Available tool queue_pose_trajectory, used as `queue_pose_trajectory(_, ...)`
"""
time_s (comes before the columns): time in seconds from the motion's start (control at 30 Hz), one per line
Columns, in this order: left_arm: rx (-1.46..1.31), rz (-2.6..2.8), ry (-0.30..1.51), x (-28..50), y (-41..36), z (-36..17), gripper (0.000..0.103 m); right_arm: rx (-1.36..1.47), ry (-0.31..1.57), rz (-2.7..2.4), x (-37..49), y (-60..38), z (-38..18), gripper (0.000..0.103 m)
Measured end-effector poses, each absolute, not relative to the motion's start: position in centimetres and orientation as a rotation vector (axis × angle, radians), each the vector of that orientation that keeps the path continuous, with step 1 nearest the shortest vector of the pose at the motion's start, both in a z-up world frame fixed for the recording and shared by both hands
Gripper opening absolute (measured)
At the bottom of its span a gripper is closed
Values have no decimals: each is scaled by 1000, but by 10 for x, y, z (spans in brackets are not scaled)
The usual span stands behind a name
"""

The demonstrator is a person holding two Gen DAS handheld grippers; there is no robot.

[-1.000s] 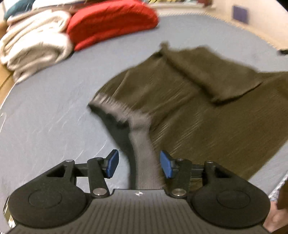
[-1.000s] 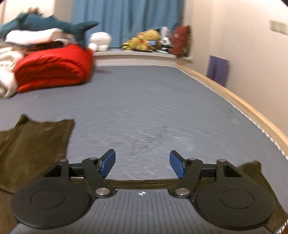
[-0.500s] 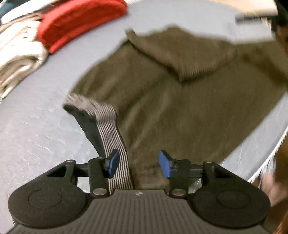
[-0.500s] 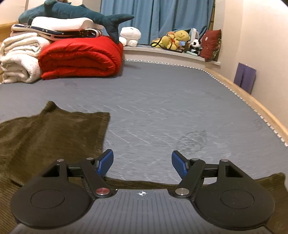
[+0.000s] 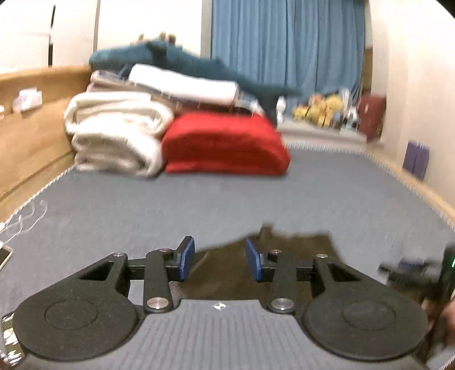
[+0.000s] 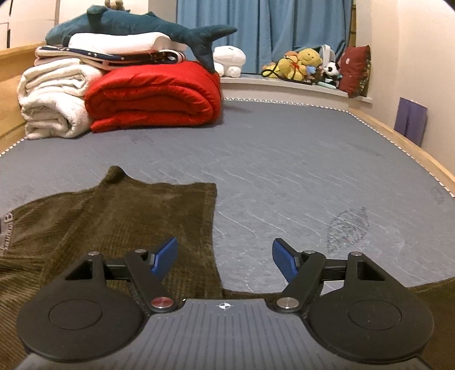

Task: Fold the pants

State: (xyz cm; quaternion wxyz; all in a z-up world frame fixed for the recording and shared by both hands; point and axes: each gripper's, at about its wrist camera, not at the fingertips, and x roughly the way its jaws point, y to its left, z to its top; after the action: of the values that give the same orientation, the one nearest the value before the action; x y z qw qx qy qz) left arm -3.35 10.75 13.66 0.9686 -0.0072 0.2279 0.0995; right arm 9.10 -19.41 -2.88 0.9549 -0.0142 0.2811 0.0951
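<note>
While your left tool [image 5: 220, 263] hangs low over the bed [image 5: 199, 205], its blue pads stand apart with nothing between them. Just beyond and under those pads lies the olive-brown pants [image 5: 284, 244], a blurred dark patch that runs off to the right of the tool. Far ahead and to the left of it sits a pile of white blankets [image 5: 113, 136], with a red quilt [image 5: 224, 142] beside them and a blue plush shark [image 5: 182, 61] lying on top. At the far right edge of this view a dark, smeared shape shows, too blurred to name.

Your right tool [image 6: 224, 260] is spread wide, its jaws empty, hovering over the bed's grey sheet [image 6: 284, 170]. The pants [image 6: 119, 216] lie to the left of it and pass under its left finger; a folded-over leg panel ends in a straight hem just left of the gap between the fingers. More corduroy shows beneath the tool body on the right. Far ahead, stuffed toys [image 6: 301, 64] line the window ledge below blue curtains [image 6: 261, 25].
</note>
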Motion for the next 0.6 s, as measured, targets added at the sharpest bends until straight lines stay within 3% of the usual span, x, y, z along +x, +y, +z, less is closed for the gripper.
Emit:
queue_pose_trajectory(0.1,-5,202,403,-9,75,145,44,24,570,207,96,-201,-26,47)
queue_pose_trajectory(0.23,-63,105,428,35,43,124,44,115,601,174,108,-216,-31,45)
queue_pose_trajectory(0.37,19,4,377,63,26,82,44,202,668,159,126,-231,-46,54)
queue_pose_trajectory(0.47,-24,-49,557,96,22,59,44,246,716,188,143,-234,-59,60)
queue_pose_trajectory(0.53,-130,-105,605,111,28,57,44,279,758,211,156,-231,-70,71)
queue_pose_trajectory(0.6,-139,-118,615,118,27,57,44,306,803,228,168,-226,-81,76)
